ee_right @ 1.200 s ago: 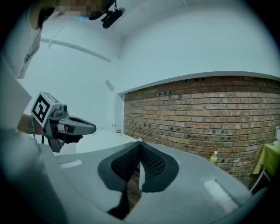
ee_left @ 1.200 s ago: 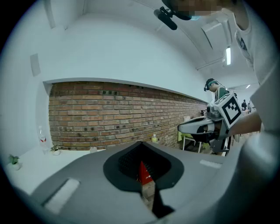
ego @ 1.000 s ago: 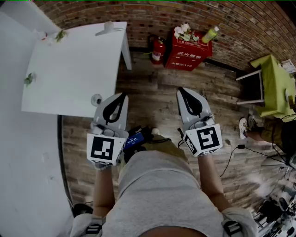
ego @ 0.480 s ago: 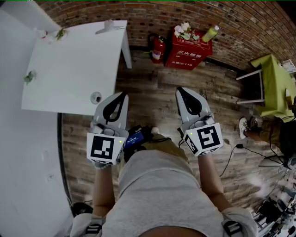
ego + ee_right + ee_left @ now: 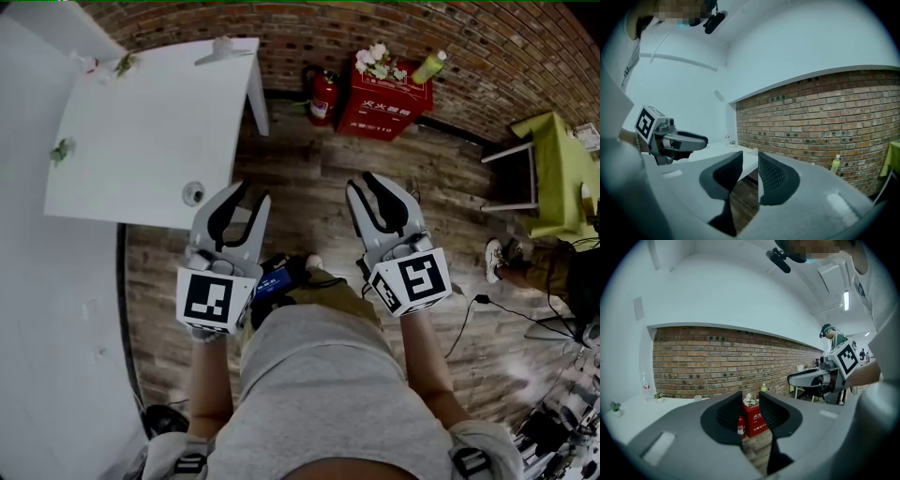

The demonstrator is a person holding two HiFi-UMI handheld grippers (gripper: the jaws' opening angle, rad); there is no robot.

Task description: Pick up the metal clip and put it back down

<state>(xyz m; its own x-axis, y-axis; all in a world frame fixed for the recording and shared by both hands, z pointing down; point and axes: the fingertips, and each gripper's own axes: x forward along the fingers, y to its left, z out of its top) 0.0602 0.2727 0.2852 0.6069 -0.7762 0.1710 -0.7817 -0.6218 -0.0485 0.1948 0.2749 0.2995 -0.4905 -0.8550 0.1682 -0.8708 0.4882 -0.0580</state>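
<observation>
A small round metal-looking object (image 5: 194, 195), which may be the clip, lies near the front edge of the white table (image 5: 141, 141); its shape is too small to make out. My left gripper (image 5: 246, 201) hovers over the wooden floor just right of that table edge, jaws opening with nothing between them. Further right, my right gripper (image 5: 371, 191) also hangs above the floor, jaws opening and empty. The left gripper view shows its jaws (image 5: 751, 401) parted, facing the brick wall. In the right gripper view the jaws (image 5: 750, 169) stand apart too.
A red fire-equipment box (image 5: 382, 98) with flowers and a green bottle (image 5: 427, 67) stands against the brick wall, a fire extinguisher (image 5: 321, 101) beside it. A green chair (image 5: 553, 169) and cables lie at the right. Another person (image 5: 833, 336) stands beyond.
Both grippers' jaws were shut together one second ago and now stand apart. Neither hand has shifted much.
</observation>
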